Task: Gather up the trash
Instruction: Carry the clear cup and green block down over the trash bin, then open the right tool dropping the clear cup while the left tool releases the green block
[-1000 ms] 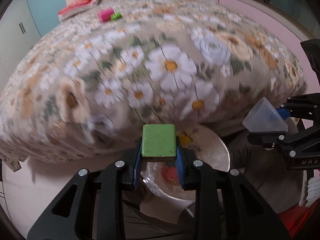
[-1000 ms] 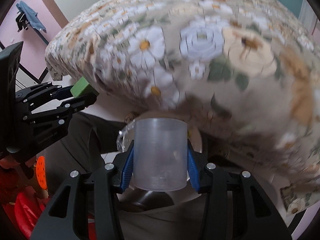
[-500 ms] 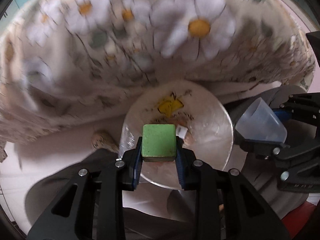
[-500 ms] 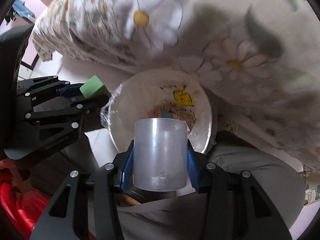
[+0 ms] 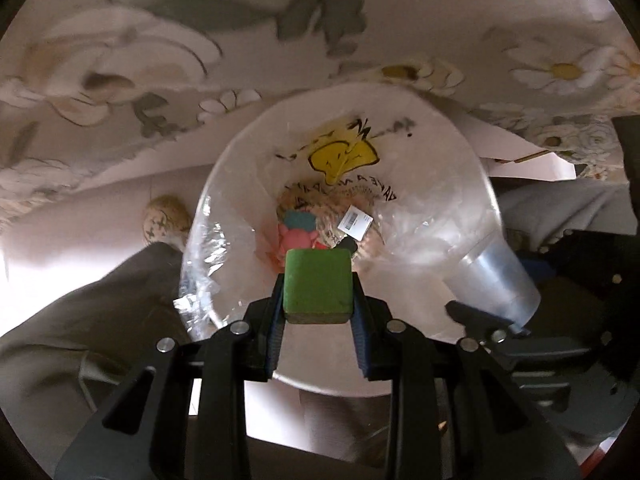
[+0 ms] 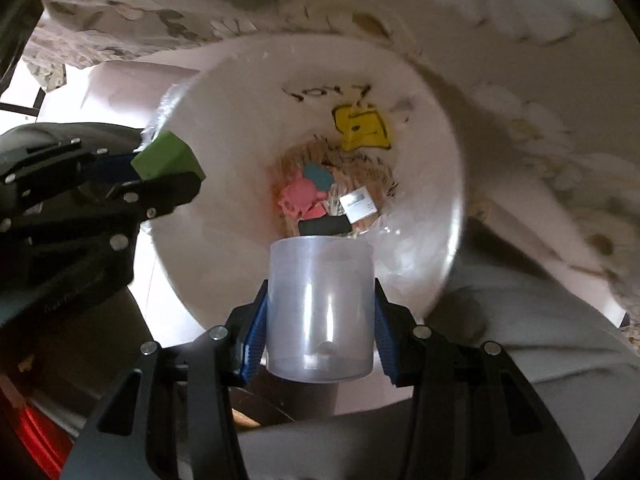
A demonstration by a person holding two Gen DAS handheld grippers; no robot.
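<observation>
Trash sits in both grips above a white bin (image 5: 448,152), which serves as the landmark for everything else. Left hand-held gripper (image 5: 318,316) pinches a green block (image 5: 318,286) between its blue pads, just over the near edge of the bin's mouth. Right hand-held gripper (image 6: 320,332) clamps a clear plastic cup (image 6: 320,312) by its sides, the cup also over the bin's near edge; in the left wrist view the same cup (image 5: 494,282) hangs at the bin's right rim. From the right wrist view, the left hand-held gripper (image 6: 168,176) and its green block (image 6: 168,158) reach in at the bin's left rim.

A clear plastic liner (image 5: 204,256) lines the bin, crinkled at the rim. On the bin's inner wall is a yellow drawing (image 6: 362,128) with dark scribbles. At the bottom lie pink and teal pieces (image 6: 302,194), a white label with a barcode (image 6: 358,204) and a dark piece (image 6: 324,226), possibly foam, though the view is too blurred to be sure.

Beyond the bin's far rim hangs a floral bedspread (image 5: 160,40). Grey-clad legs (image 6: 520,320) flank the bin's near side.
</observation>
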